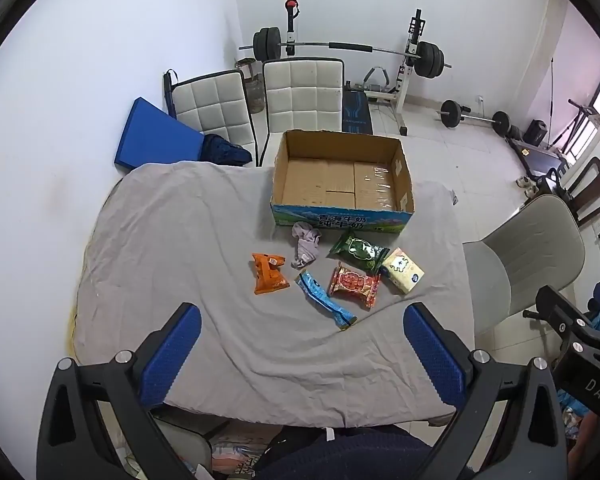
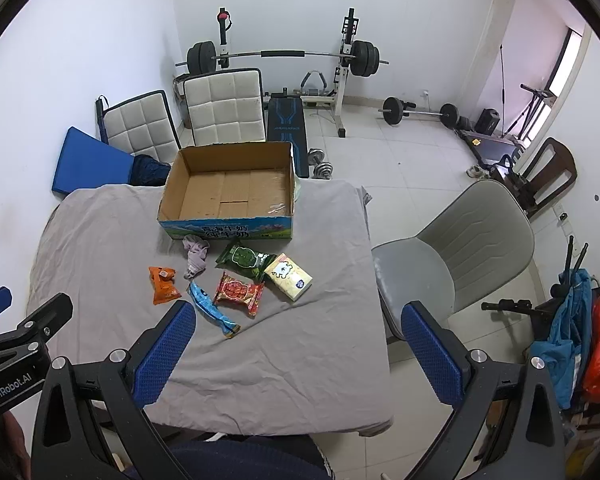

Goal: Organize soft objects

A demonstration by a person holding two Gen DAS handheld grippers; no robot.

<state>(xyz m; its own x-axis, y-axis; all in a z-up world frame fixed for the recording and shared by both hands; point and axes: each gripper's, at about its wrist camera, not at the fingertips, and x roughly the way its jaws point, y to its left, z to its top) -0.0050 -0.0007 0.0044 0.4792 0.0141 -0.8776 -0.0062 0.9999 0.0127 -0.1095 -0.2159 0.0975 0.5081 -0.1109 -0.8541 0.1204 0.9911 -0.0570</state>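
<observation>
An empty cardboard box [image 1: 342,178] [image 2: 230,190] stands at the far side of a grey-clothed table [image 1: 180,240] [image 2: 300,352]. In front of it lie a crumpled grey sock [image 1: 306,244] [image 2: 196,254], an orange packet [image 1: 268,274] [image 2: 163,285], a blue packet [image 1: 324,300] [image 2: 212,309], a red packet [image 1: 354,285] [image 2: 238,293], a green packet [image 1: 358,251] [image 2: 245,259] and a yellow tissue pack [image 1: 403,270] [image 2: 288,277]. My left gripper [image 1: 302,354] is open and empty above the near table edge. My right gripper [image 2: 298,354] is open and empty, near the table's right side.
Two white padded chairs [image 1: 300,96] and a blue mat [image 1: 156,140] stand behind the table. A grey chair [image 2: 460,248] stands right of it. A barbell rack [image 2: 284,56] and weights fill the back of the room.
</observation>
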